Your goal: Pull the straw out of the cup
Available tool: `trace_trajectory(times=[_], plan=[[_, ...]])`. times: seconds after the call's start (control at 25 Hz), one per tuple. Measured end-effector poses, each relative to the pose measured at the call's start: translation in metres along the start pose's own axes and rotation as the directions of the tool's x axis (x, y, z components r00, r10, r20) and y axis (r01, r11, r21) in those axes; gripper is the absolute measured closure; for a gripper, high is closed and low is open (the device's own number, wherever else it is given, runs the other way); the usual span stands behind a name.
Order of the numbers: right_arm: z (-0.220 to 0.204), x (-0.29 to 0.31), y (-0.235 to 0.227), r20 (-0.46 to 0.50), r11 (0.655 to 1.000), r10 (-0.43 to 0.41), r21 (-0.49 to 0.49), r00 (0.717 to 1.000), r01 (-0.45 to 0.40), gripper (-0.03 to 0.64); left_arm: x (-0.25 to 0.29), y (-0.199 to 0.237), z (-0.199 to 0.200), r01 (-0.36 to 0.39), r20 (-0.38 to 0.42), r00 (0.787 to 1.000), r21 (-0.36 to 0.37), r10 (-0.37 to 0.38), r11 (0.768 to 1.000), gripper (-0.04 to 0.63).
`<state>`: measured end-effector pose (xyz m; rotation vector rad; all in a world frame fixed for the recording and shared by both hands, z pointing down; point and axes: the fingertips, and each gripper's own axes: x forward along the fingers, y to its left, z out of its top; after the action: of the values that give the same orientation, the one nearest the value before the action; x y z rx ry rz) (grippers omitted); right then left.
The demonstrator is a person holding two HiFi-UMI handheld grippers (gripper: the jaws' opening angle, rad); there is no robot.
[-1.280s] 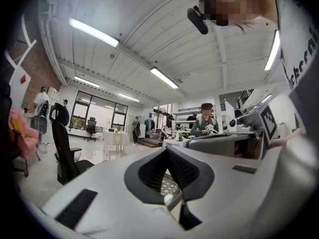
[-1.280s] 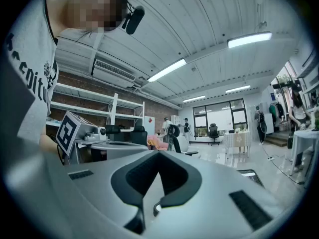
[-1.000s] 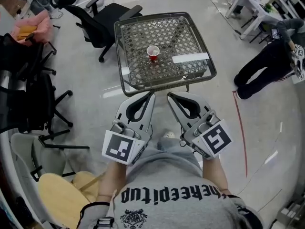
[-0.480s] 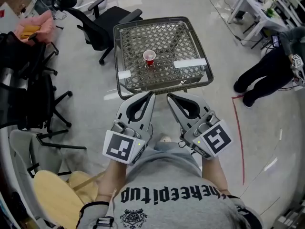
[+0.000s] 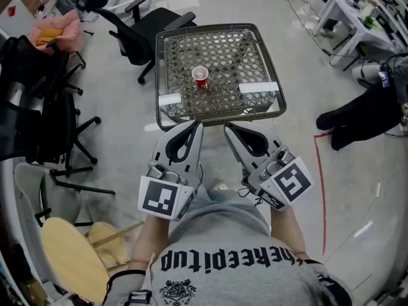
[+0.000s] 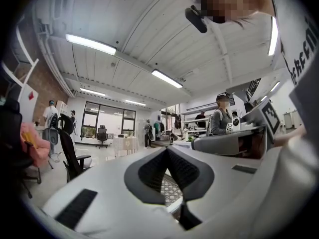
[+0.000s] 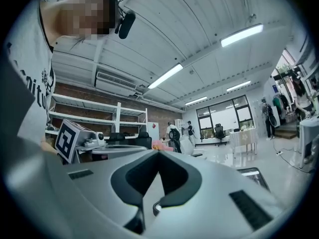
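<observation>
A small red cup point(image 5: 200, 76) stands upright near the middle of a glass-topped mesh table point(image 5: 172, 116). I cannot make out a straw in it at this distance. Both grippers are held level, side by side in front of the person's body, short of the table's near edge and well away from the cup. My left gripper point(image 5: 196, 125) is shut, its pads meeting with nothing between them point(image 6: 167, 151). My right gripper point(image 5: 229, 128) is shut too and holds nothing point(image 7: 158, 154). The cup shows in neither gripper view.
Two white strips point(image 5: 258, 87) lie on the table's near part. Black office chairs point(image 5: 150, 24) stand at the back left and left, with a wooden stool point(image 5: 70, 260) at the near left. A person in dark clothes point(image 5: 370, 107) bends at the right. A red line point(image 5: 320, 190) marks the floor.
Both grippers, still shut, have edged slightly toward the table. The person at the right has shifted further right.
</observation>
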<state>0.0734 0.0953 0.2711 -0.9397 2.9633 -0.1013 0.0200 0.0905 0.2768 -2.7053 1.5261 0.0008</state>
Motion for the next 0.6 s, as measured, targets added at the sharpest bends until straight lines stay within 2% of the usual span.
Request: trace_trajectory(times=[0.24, 0.36, 0.48, 0.6], plan=[[-0.009, 0.007, -0.006, -0.005, 1.000, 0.012, 0.018, 1.000, -0.012, 0.617, 0.003, 0.007, -0.009, -0.019, -0.024, 1.000, -0.005, 0.019, 1.000, 0.578], [-0.011, 0.007, -0.013, -0.008, 1.000, -0.007, 0.021, 1.000, 0.008, 0.617, 0.009, 0.007, -0.021, 0.002, -0.071, 0.997, -0.013, -0.003, 1.000, 0.578], [-0.011, 0.007, -0.024, -0.013, 0.999, -0.032, 0.025, 0.999, 0.033, 0.617, 0.023, 0.007, -0.018, 0.023, -0.043, 0.999, -0.016, -0.024, 1.000, 0.578], [-0.008, 0.010, -0.037, -0.013, 0.998, -0.051, 0.028, 0.999, 0.052, 0.617, 0.036, 0.004, -0.021, 0.065, -0.091, 0.994, -0.007, -0.065, 0.998, 0.578]])
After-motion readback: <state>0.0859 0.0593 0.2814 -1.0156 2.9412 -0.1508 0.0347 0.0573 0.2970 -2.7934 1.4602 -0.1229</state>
